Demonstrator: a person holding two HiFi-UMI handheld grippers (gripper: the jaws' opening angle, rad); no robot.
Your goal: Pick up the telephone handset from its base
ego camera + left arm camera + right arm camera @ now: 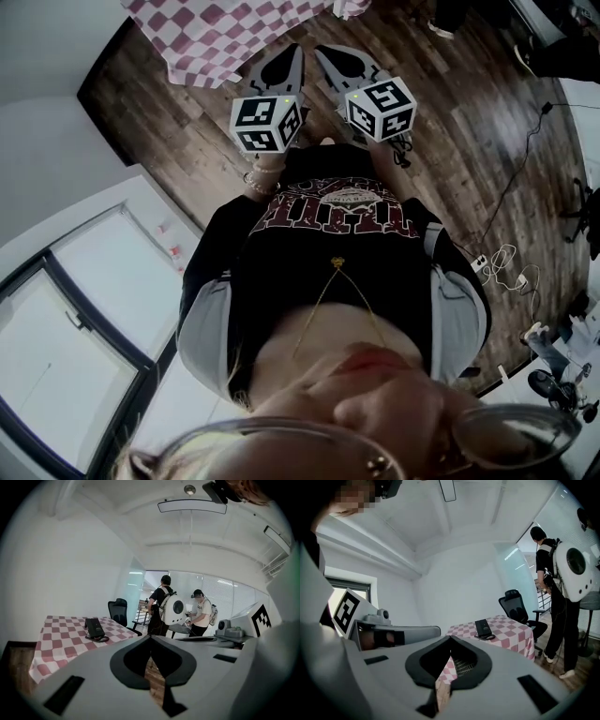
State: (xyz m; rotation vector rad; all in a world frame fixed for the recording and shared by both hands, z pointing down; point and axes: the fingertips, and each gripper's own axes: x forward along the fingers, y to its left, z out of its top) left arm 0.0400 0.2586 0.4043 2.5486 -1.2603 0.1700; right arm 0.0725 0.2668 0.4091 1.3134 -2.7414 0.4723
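Note:
A black telephone (95,629) with its handset on the base sits on a table with a red-and-white checked cloth (61,641). In the right gripper view the telephone (483,628) shows on the same table (506,630), well ahead of both grippers. My left gripper (151,637) is shut and holds nothing. The right gripper (451,637) is also shut and empty. In the head view the left gripper (295,52) and right gripper (323,52) are held side by side in front of the person's chest. They point toward the table's edge (216,37). The phone is out of the head view.
A black office chair (119,609) stands behind the table, also seen as the chair (518,604) at its right. Two people with white backpacks (172,610) stand farther back; one person (555,583) is close on the right. Cables and a power strip (497,264) lie on the wooden floor.

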